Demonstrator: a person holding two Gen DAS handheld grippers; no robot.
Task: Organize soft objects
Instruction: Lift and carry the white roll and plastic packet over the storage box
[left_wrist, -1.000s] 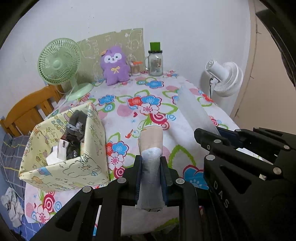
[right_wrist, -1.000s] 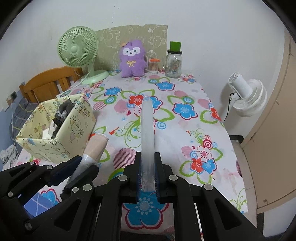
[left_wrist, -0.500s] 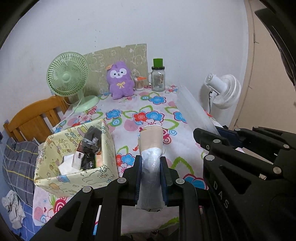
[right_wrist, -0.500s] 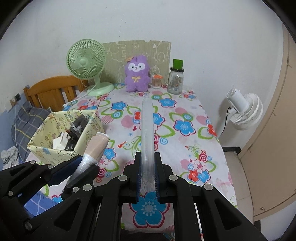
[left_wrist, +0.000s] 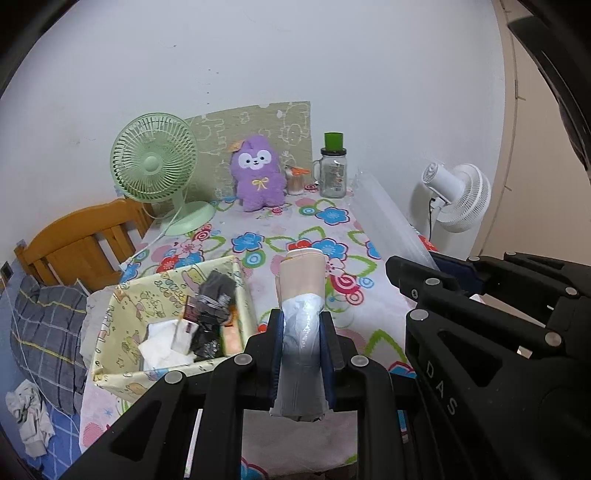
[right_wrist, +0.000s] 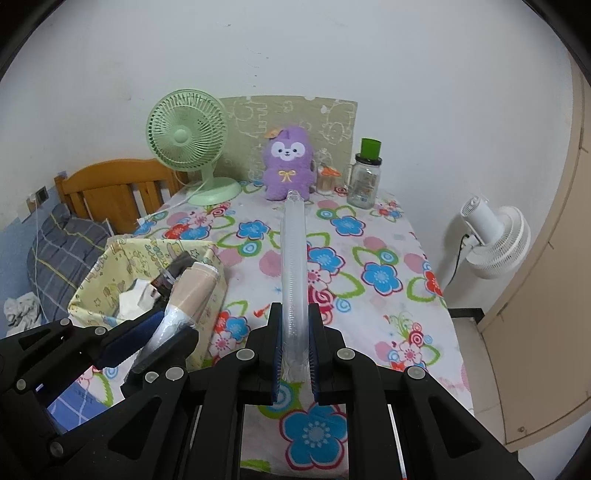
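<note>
My left gripper (left_wrist: 303, 332) is shut on the end of a beige soft roll (left_wrist: 301, 277) wrapped in clear plastic, held above the floral table (left_wrist: 332, 218). My right gripper (right_wrist: 295, 332) is shut on the other end of the same clear plastic wrap (right_wrist: 293, 258), which stretches away as a long stiff edge. In the right wrist view the left gripper (right_wrist: 166, 325) and the beige roll (right_wrist: 195, 288) hang over the yellow patterned box (right_wrist: 110, 266). That box (left_wrist: 166, 291) sits at the table's left front and holds dark and white soft items.
At the back of the table stand a green fan (left_wrist: 153, 162), a purple plush toy (left_wrist: 256, 173) and a jar with a green lid (left_wrist: 333, 170). A white fan (right_wrist: 495, 236) stands off the right side. A wooden chair (left_wrist: 85, 240) and a checked pillow (left_wrist: 48, 332) lie left.
Both grippers have risen together with the wrapped roll between them; the table and the box now look lower and farther away. Neither grip has changed.
</note>
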